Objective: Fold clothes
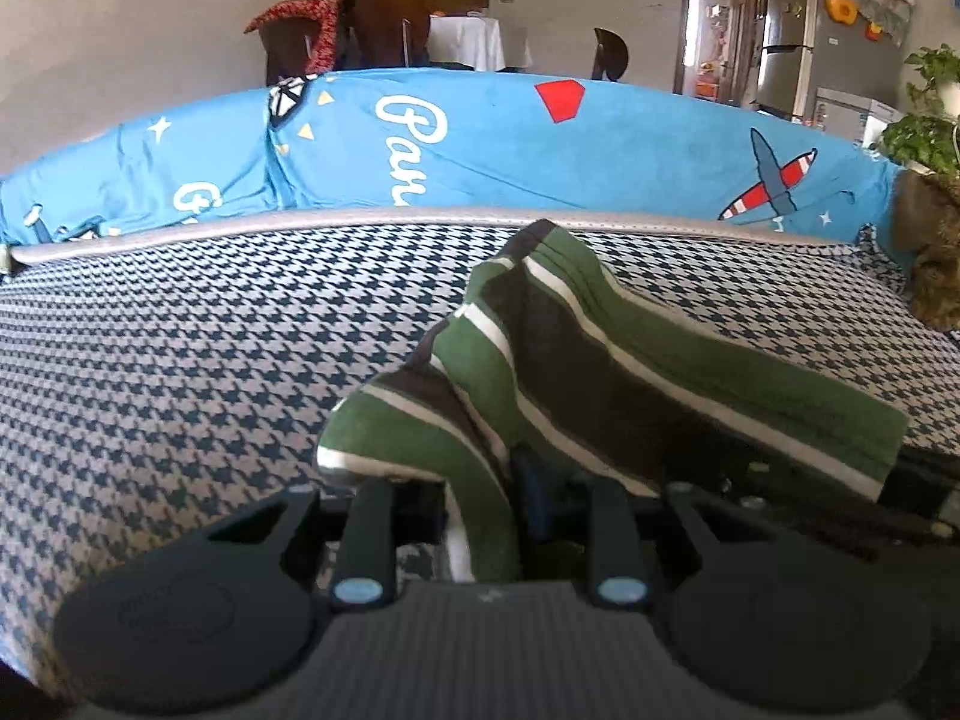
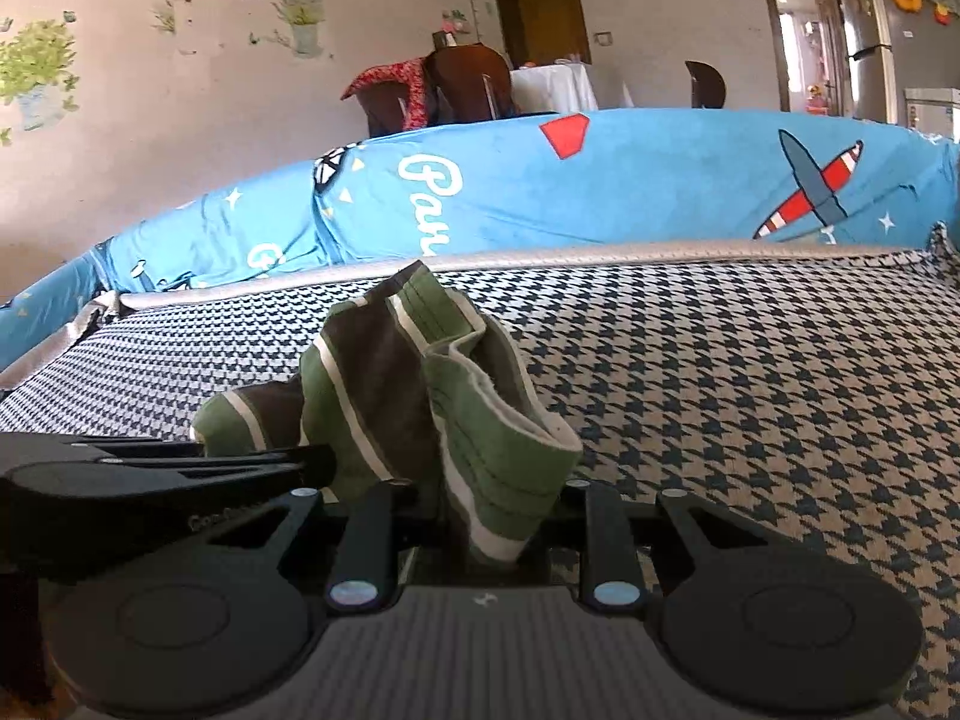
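Note:
A garment striped green, dark brown and white (image 1: 570,360) is bunched up and lifted off the houndstooth surface (image 1: 180,360). My left gripper (image 1: 510,480) is shut on one fold of it, and the cloth drapes over the fingers and hides their tips. In the right wrist view the same garment (image 2: 384,384) rises in a crumpled peak. My right gripper (image 2: 480,510) is shut on a green and white hem, which hangs down between the jaws. The left gripper (image 2: 324,459) comes in from the left side and pinches the cloth close by.
A blue cover with planes and lettering (image 1: 480,138) forms a raised back behind a grey piped edge (image 1: 360,222). A potted plant (image 1: 924,138) and something brown and furry (image 1: 936,264) are at the right. Chairs and a white-clothed table (image 2: 552,87) stand far behind.

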`<state>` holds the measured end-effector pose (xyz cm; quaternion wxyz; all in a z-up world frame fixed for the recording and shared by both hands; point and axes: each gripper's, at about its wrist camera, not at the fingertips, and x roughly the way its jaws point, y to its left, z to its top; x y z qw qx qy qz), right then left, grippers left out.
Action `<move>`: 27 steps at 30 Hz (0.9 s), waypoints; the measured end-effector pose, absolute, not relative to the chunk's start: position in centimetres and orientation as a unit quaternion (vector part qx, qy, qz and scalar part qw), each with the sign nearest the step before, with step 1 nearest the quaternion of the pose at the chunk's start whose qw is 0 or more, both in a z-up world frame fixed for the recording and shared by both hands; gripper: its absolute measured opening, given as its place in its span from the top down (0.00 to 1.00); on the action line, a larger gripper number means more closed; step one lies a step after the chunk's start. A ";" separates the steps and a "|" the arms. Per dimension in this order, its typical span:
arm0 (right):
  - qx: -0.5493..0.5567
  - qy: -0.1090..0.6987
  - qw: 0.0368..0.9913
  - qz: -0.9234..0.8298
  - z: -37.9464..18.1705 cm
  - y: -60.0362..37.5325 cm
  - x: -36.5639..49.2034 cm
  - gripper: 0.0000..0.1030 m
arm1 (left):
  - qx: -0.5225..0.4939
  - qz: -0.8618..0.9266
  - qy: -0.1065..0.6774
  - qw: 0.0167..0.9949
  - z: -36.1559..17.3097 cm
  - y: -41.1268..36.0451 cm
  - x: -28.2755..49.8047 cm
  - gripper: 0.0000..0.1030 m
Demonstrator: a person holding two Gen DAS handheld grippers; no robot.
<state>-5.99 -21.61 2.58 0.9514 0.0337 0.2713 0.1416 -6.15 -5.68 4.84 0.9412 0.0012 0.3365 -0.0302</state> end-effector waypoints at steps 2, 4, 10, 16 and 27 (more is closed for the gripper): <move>0.033 0.266 0.952 0.147 2.8 -21.6 -6.1 0.76 | 0.006 -0.022 0.333 0.943 5.2 -5.8 -6.5 0.78; 0.031 0.259 0.953 0.152 3.1 -21.5 -6.4 0.76 | 0.012 -0.015 0.330 0.944 5.6 -6.0 -6.8 0.78; 0.032 0.244 0.955 0.164 3.9 -21.6 -6.8 0.76 | 0.021 0.000 0.325 0.945 6.6 -6.3 -7.6 0.78; 0.038 0.235 0.956 0.174 4.3 -21.7 -7.2 0.76 | 0.029 0.010 0.317 0.948 7.4 -6.5 -8.5 0.78; 0.045 0.210 0.957 0.193 5.3 -22.0 -8.1 0.76 | 0.044 0.025 0.301 0.952 9.0 -6.9 -9.9 0.78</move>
